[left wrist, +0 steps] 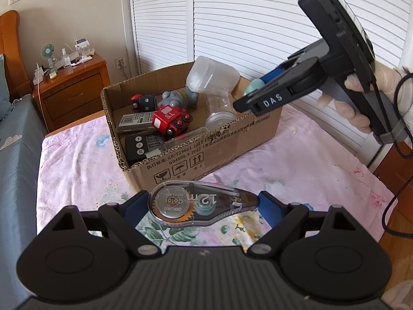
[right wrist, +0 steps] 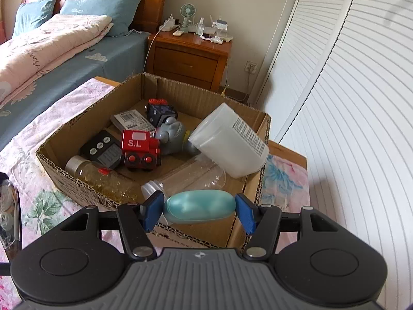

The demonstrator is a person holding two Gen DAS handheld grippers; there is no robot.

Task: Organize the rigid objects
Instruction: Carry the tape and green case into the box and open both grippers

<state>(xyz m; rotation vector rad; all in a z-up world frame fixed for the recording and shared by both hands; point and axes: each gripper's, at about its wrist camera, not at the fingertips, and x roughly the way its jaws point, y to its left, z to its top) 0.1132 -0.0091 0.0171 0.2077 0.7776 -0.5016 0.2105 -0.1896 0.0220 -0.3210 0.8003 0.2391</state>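
A cardboard box (left wrist: pixel 232 142) stands on the floral cloth and also shows in the right wrist view (right wrist: pixel 85 134). It holds a red toy train (right wrist: pixel 140 152), a grey figure (right wrist: pixel 171 135), a black timer (right wrist: pixel 103 152), clear bottles and a white jar (right wrist: pixel 232 142). My left gripper (left wrist: pixel 204 204) is shut on a clear correction tape dispenser (left wrist: pixel 198 202), held in front of the box's near wall. My right gripper (right wrist: pixel 200 208) is shut on a teal egg-shaped object (right wrist: pixel 200 205), held above the box's near right corner. The right gripper also shows in the left wrist view (left wrist: pixel 260 95).
A wooden nightstand (right wrist: pixel 188 56) with a small fan and chargers stands behind the box. A bed with blue pillows (right wrist: pixel 103 5) lies to the left. White louvred doors (right wrist: pixel 348 103) run along the right. A black cable (left wrist: pixel 395 199) hangs from the right gripper.
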